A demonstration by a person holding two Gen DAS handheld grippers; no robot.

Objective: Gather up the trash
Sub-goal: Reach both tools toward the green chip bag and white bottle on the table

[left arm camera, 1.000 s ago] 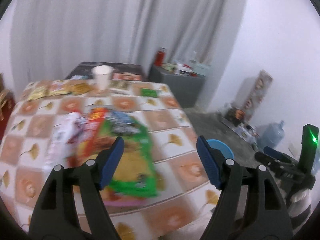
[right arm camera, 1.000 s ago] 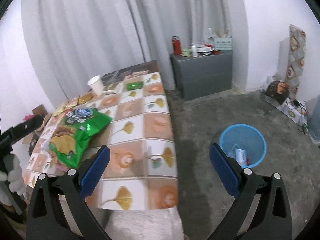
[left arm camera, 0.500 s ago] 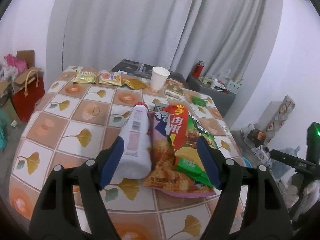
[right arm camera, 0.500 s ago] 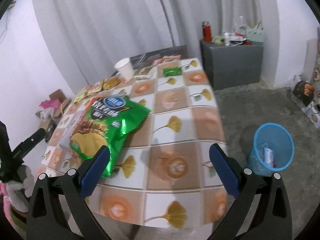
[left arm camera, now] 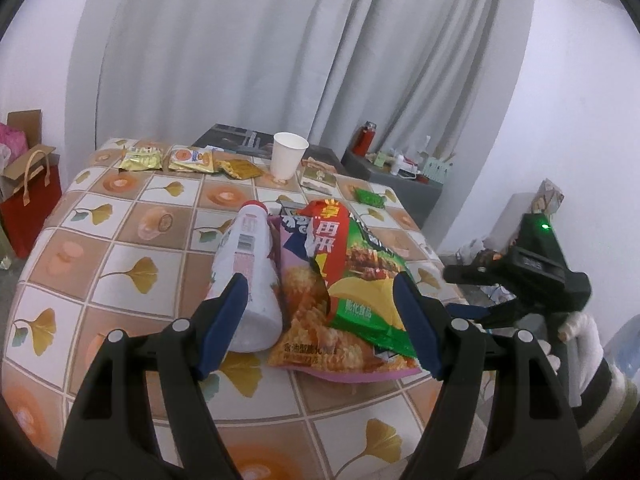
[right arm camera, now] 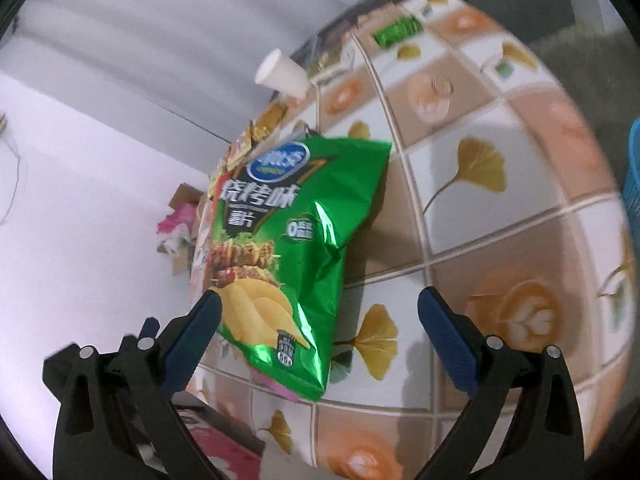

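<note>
On the table (left arm camera: 120, 256), a bottle (left arm camera: 248, 276) lies on its side, touching the left edge of a pile of overlapping chip bags (left arm camera: 340, 280). Behind them, near the far edge, a paper cup (left arm camera: 289, 158) stands upright, with small packets (left arm camera: 188, 159) in a row to its left. A bin (right arm camera: 632, 184) sits on the floor beyond the table's right side.
</note>
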